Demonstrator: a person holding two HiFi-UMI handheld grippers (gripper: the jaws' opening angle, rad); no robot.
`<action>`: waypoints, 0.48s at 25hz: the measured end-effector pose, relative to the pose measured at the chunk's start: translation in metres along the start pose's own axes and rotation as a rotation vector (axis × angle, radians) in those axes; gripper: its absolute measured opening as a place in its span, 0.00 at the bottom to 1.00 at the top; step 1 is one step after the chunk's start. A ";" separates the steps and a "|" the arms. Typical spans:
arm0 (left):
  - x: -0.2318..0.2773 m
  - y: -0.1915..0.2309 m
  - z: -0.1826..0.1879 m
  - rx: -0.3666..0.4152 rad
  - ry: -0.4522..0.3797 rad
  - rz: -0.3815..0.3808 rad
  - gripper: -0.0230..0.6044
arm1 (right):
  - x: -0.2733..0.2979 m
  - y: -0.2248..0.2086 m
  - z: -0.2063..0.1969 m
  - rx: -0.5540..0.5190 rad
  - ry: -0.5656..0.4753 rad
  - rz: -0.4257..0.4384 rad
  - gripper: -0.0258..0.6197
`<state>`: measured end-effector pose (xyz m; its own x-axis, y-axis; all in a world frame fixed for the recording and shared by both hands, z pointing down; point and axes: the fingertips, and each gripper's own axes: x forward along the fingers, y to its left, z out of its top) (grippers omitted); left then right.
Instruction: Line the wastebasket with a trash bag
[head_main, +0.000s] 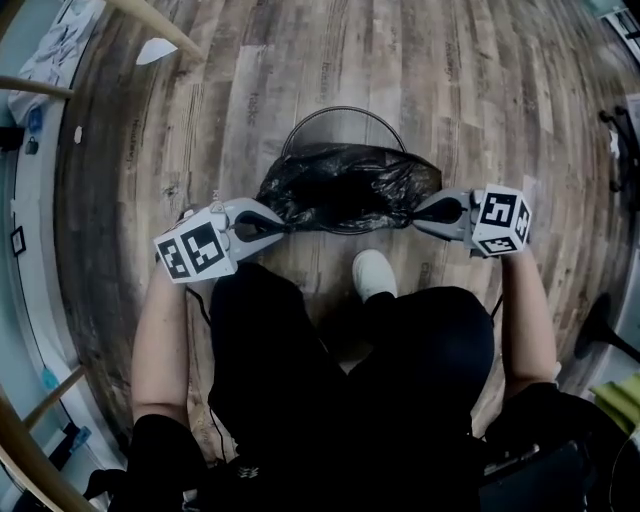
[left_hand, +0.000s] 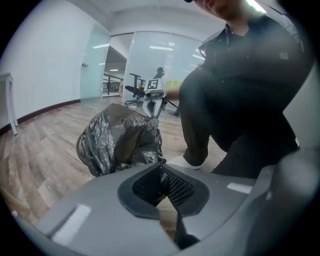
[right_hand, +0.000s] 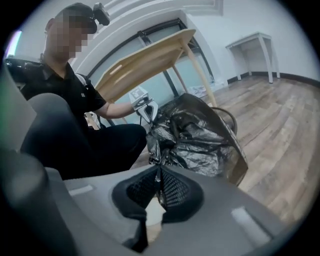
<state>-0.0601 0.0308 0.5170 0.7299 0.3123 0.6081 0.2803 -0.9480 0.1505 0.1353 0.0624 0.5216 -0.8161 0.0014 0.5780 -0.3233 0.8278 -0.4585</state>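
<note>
A black trash bag lies crumpled across the top of the round wire wastebasket on the wooden floor. My left gripper is shut on the bag's left end, and my right gripper is shut on its right end. The bag hangs stretched between them over the near rim. In the left gripper view the bag runs into the closed jaws of the left gripper. The right gripper view shows the bag pinched in the right gripper, with the basket's rim behind it.
The person's white shoe and dark-trousered legs are just in front of the basket. Wooden table legs stand at the far left. A chair base is at the right. A white table stands by the far wall.
</note>
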 end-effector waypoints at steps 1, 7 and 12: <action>0.005 -0.002 -0.007 -0.007 0.019 -0.021 0.05 | 0.004 -0.001 -0.008 0.011 0.026 0.006 0.05; 0.030 -0.006 -0.046 -0.055 0.104 -0.082 0.05 | 0.025 -0.018 -0.042 0.044 0.153 -0.010 0.05; 0.044 0.026 -0.069 -0.099 0.130 0.022 0.05 | 0.035 -0.059 -0.054 0.069 0.186 -0.130 0.05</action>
<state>-0.0635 0.0155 0.6013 0.6465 0.2866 0.7071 0.1970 -0.9580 0.2082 0.1515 0.0436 0.6056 -0.6652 0.0064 0.7466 -0.4566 0.7877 -0.4136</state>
